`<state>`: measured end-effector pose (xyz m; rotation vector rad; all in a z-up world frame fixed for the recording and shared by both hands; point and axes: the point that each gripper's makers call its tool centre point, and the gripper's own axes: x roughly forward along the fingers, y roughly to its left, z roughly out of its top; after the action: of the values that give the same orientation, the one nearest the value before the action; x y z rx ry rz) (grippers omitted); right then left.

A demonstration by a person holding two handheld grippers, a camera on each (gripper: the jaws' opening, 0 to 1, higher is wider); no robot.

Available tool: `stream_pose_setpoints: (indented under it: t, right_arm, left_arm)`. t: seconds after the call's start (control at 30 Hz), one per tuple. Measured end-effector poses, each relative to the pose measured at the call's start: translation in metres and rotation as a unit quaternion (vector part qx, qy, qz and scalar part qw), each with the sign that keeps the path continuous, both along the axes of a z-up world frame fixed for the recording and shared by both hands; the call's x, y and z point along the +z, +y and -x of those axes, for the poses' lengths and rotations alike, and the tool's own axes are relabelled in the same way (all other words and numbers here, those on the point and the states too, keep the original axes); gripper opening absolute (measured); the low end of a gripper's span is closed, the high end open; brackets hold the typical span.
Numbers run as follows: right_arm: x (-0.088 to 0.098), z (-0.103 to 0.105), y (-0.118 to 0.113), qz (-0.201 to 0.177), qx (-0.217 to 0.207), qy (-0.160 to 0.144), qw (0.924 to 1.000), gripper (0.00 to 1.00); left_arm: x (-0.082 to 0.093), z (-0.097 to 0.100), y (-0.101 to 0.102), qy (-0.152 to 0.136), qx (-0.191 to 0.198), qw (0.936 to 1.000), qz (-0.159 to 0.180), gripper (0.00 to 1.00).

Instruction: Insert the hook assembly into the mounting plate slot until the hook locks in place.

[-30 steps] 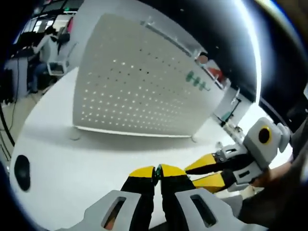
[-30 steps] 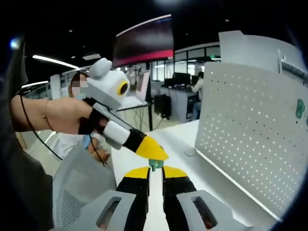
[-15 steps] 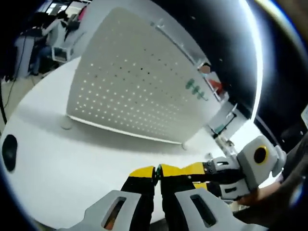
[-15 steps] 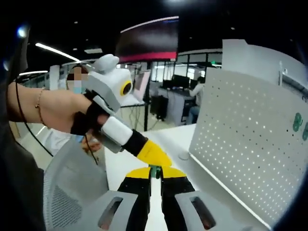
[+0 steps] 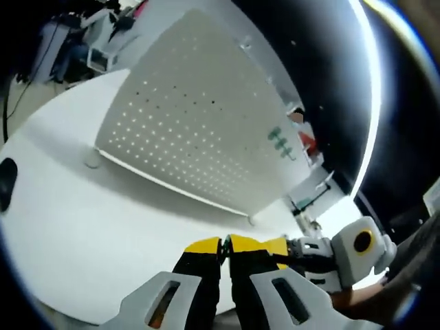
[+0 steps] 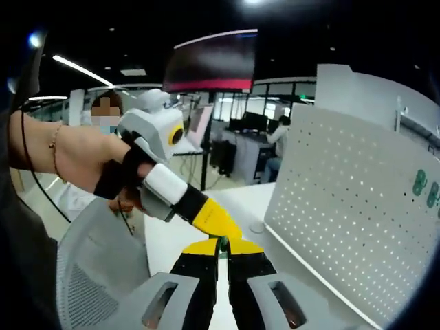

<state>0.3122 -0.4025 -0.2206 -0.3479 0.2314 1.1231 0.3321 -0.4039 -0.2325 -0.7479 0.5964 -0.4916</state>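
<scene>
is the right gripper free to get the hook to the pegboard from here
Probably yes: the right gripper, shut on the small green hook, has open table between it and the pegboard; the left gripper crowds its tip.

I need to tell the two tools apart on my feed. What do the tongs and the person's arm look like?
Both match: black tongs with yellow tips and grey bases with slotted openings. The left tongs sit on a white-and-black body carrying a grey box with a yellow ring. The hand wears a black fingerless glove, with a thin bracelet on the wrist.
</scene>
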Motion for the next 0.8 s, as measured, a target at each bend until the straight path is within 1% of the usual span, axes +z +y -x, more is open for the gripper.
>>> stream_pose_setpoints:
  t: [0.17,0.37,0.47,0.5,0.57,0.6,0.63,0.7,0.77,0.8]
  right_arm:
    - [0.001,0.0,-0.002,0.003,0.0,-0.006,1.0,0.01]
    - [0.0,0.0,-0.004,-0.007,-0.01,0.023,0.9997,0.0]
    - [0.001,0.0,-0.006,-0.015,-0.015,0.029,0.9994,0.0]
    - [0.0,-0.001,-0.006,-0.018,-0.017,0.033,0.9991,0.0]
    - [0.001,-0.002,-0.007,-0.024,-0.019,0.041,0.9987,0.0]
    - [0.002,-0.002,-0.007,-0.03,-0.022,0.05,0.9981,0.0]
    - [0.003,-0.002,-0.008,-0.033,-0.022,0.052,0.9979,0.0]
    - [0.002,-0.002,-0.008,-0.03,-0.022,0.051,0.998,0.0]
    - [0.002,-0.003,-0.01,-0.028,-0.023,0.05,0.9981,0.0]
    - [0.002,-0.005,-0.011,-0.029,-0.025,0.052,0.9979,0.0]
  left_arm:
    - [0.002,0.001,-0.004,0.004,0.001,0.9999,0.015,0.03]
    - [0.0,0.001,-0.003,0.009,0.0,0.9998,0.02,0.03]
    - [-0.001,0.0,-0.004,0.008,0.001,0.9996,0.027,0.04]
    - [0.0,0.0,-0.004,0.002,0.001,0.9997,0.025,0.04]
    - [0.002,-0.002,-0.004,-0.024,-0.006,0.9996,0.01,0.05]
    - [0.003,-0.001,-0.005,-0.031,-0.008,0.9995,0.005,0.05]
    - [0.004,-0.002,-0.004,-0.034,-0.009,0.9994,0.004,0.06]
    - [0.003,-0.003,-0.002,-0.046,-0.018,0.9988,-0.009,0.06]
    - [0.004,-0.001,-0.001,-0.057,-0.029,0.9976,-0.026,0.07]
    - [0.005,-0.001,0.0,-0.066,-0.032,0.9966,-0.038,0.1]
